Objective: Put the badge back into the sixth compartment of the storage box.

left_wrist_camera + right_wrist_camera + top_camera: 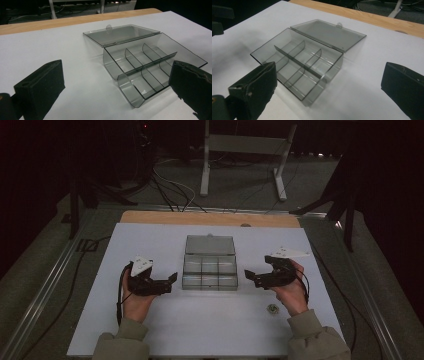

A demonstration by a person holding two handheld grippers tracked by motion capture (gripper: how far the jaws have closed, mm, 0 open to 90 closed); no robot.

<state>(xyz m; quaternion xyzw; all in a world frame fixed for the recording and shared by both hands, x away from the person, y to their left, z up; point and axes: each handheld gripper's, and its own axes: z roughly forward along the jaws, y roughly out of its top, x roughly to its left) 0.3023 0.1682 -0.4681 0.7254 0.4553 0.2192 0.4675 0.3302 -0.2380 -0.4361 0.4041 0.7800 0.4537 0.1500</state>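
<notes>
While the clear compartment box (210,270) lies at the middle of the white worktop (150,330) with its lid (210,244) swung open, the left tool (173,278) and right tool (247,275) flank it, jaws spread and empty, probably an approach step, needing a pick-up of the small item (272,309) at near right.

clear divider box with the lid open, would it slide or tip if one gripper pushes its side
The clear box looks thin-walled and empty, so probably light; on the smooth white sheet it would likely slide. Low and wide, it seems unlikely to tip, though the open lid may flap.
</notes>
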